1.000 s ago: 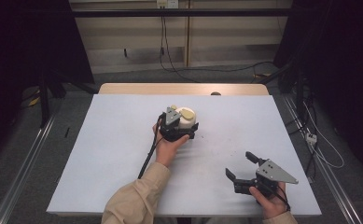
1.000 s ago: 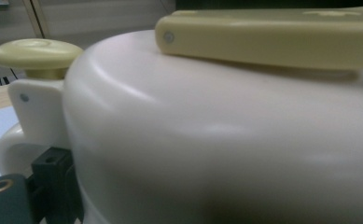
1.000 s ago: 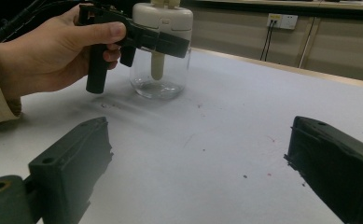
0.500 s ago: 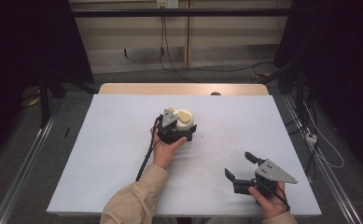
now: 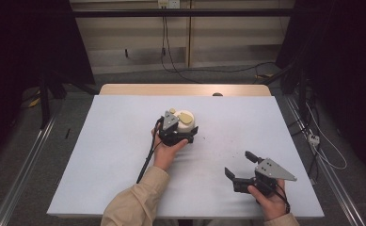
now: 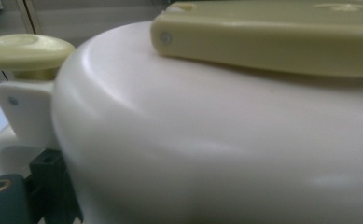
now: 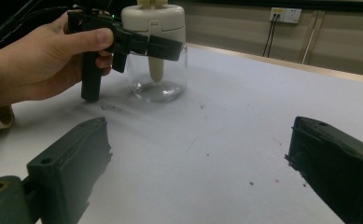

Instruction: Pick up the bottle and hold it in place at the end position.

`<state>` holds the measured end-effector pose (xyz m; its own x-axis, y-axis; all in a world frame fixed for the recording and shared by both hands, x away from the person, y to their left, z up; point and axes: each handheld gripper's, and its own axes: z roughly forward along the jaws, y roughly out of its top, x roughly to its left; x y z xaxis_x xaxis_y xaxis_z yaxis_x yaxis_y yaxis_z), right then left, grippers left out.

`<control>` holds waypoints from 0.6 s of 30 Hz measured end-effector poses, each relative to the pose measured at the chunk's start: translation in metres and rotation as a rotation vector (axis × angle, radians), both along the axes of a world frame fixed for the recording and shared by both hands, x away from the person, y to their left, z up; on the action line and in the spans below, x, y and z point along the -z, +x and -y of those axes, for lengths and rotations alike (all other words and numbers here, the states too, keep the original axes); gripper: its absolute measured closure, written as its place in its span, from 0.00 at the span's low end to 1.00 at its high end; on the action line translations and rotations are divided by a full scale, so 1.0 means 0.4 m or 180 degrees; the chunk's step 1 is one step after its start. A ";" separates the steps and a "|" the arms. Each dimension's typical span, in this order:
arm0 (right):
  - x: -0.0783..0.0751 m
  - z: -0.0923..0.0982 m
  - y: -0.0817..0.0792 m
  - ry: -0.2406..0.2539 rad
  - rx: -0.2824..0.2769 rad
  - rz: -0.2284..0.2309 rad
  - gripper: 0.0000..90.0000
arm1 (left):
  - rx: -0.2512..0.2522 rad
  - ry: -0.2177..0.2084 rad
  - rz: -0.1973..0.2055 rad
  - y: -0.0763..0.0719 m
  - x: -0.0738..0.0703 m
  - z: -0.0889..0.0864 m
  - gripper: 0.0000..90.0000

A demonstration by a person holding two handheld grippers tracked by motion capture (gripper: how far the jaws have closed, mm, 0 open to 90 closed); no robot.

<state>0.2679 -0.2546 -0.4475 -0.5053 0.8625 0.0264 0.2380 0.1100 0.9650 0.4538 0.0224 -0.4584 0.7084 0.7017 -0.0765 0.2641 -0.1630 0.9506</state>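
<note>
A clear glass jar (image 7: 157, 79) with a cream-white lid (image 6: 216, 140) stands on the white table (image 5: 115, 141), a little left of centre. A pale yellow bar (image 6: 272, 37) lies across the lid's top and a round yellow knob (image 6: 27, 49) sits at its side. My left gripper (image 5: 183, 134) is shut on the jar just under the lid; in the right gripper view, one black jaw of the left gripper (image 7: 158, 46) lies across the jar's neck. My right gripper (image 5: 238, 163) is open near the front right, apart from the jar, and its jaws (image 7: 198, 154) hold nothing.
A bare wooden strip (image 5: 180, 89) runs along the table's far edge. Cables (image 5: 171, 52) lie on the floor beyond it, and metal rails (image 5: 25, 165) run along both sides. Small dark specks (image 7: 251, 183) dot the tabletop between the grippers.
</note>
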 end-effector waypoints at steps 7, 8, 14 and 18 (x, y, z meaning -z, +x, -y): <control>-0.016 -0.028 0.048 0.0026 -0.0007 -0.0108 0.06 | 0.0001 0.0011 0.0008 0.000 0.000 0.000 0.06; -0.017 -0.032 0.055 0.0022 -0.0022 -0.0131 0.06 | 0.0001 0.0014 0.0009 0.000 0.000 0.000 0.06; -0.024 -0.063 0.096 0.0052 -0.0064 -0.0246 0.08 | -0.0001 0.0004 0.0016 0.000 0.002 0.001 0.06; -0.025 -0.081 0.113 0.0013 -0.0123 -0.0300 0.10 | 0.0002 -0.0002 0.0011 0.000 0.002 0.001 0.06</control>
<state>0.3130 -0.2221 -0.4374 -0.5334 0.8422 0.0788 0.3233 0.1170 0.9390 0.4538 0.0220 -0.4592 0.7091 0.7012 -0.0743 0.2606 -0.1627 0.9516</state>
